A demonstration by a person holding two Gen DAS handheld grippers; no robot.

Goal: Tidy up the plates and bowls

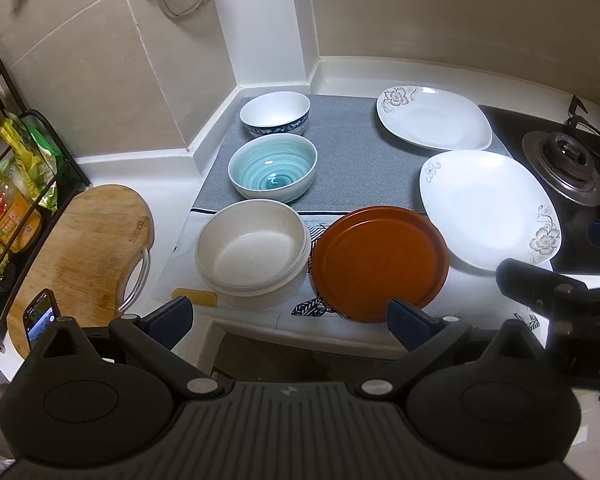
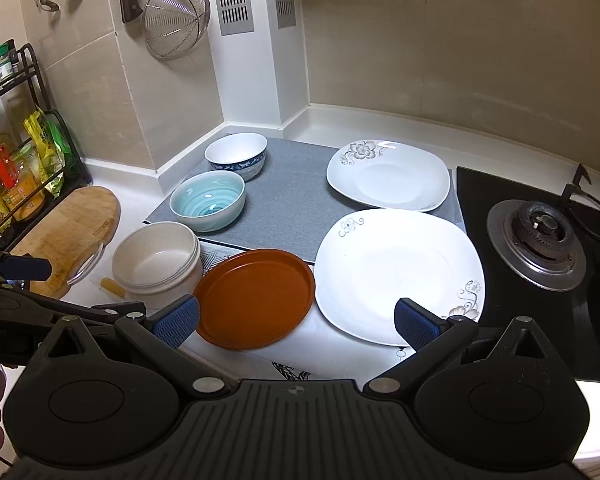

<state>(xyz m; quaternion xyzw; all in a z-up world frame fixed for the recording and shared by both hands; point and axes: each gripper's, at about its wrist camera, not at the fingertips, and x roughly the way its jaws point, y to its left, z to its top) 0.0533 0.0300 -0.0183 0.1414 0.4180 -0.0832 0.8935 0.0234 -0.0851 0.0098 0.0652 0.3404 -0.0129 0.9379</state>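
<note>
Three bowls stand in a row on the left: a cream bowl (image 1: 253, 251) (image 2: 156, 264) nearest, a teal bowl (image 1: 273, 168) (image 2: 208, 199) behind it, a blue-patterned white bowl (image 1: 275, 114) (image 2: 236, 155) farthest. An orange plate (image 1: 380, 263) (image 2: 256, 299) lies beside the cream bowl. Two white flowered plates lie to the right, one near (image 1: 490, 208) (image 2: 398, 274), one far (image 1: 434, 118) (image 2: 388, 174). My left gripper (image 1: 290, 322) is open and empty at the counter's front edge. My right gripper (image 2: 296, 326) is open and empty, low over the near rims of the orange plate and near white plate.
A grey mat (image 1: 352, 160) (image 2: 288, 200) lies under the far dishes. A wooden cutting board (image 1: 88, 256) (image 2: 68, 236) and a black condiment rack (image 1: 16, 184) (image 2: 20, 168) are on the left. A gas burner (image 1: 568, 164) (image 2: 540, 240) is on the right. A strainer (image 2: 176, 20) hangs on the wall.
</note>
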